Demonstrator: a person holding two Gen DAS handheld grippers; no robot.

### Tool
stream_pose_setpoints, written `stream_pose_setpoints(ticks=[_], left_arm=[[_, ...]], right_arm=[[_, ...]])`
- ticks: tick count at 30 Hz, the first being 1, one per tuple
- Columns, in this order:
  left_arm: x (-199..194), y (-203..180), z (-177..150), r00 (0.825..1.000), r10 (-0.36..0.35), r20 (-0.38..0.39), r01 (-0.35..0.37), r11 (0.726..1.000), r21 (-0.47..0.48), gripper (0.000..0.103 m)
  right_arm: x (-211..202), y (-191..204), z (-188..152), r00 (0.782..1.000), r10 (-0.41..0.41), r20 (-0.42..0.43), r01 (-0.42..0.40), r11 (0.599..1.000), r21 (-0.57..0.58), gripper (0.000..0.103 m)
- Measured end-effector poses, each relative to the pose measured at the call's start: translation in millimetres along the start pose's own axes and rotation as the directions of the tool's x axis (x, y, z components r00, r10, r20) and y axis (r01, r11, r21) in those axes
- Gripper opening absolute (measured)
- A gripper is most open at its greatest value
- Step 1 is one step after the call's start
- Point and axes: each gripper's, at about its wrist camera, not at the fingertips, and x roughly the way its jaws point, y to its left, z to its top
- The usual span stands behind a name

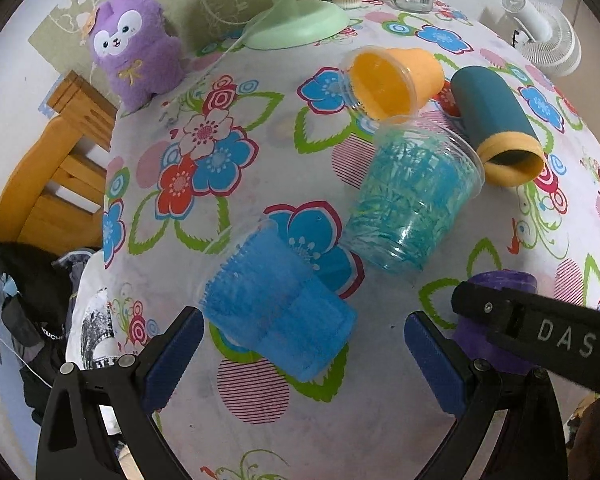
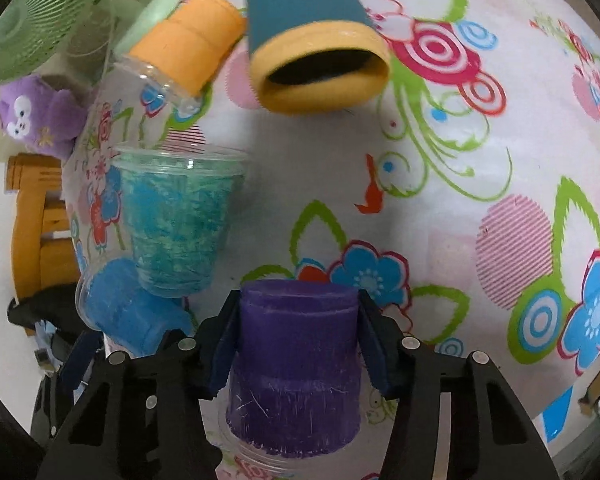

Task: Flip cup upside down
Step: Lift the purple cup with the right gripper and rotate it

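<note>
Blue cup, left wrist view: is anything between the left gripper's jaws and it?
Nothing visible. The blue cup lies on its side just ahead of the open left gripper, the gap between them bare.

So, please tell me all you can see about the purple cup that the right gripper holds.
The purple cup looks like clear plastic with a purple lining or coating, scratched in places. It tapers: the closed base points away from the camera and the wider clear rim lies nearest the camera. The right gripper is shut on it, one blue pad pressing on each side of its upper body. It is over the flowered tablecloth; whether it touches the cloth cannot be told.
</note>
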Motion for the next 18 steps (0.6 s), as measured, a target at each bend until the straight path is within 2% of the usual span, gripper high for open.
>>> stream_pose_setpoints(ticks=[10, 18], left_arm=[[-22, 5, -1, 0.997, -0.068, 0.025, 0.07, 0.994, -0.088, 0.101], [-59, 2, -4, 0.993, -0.092, 0.073, 0.105, 0.973, -0.203, 0.101]], right_arm=[[-43, 12, 1, 0.989, -0.01, 0.148, 0.029, 0.992, -0.123, 0.056], [-89, 21, 1, 0.97, 0.017, 0.241, 0.053, 0.958, -0.282, 0.056]])
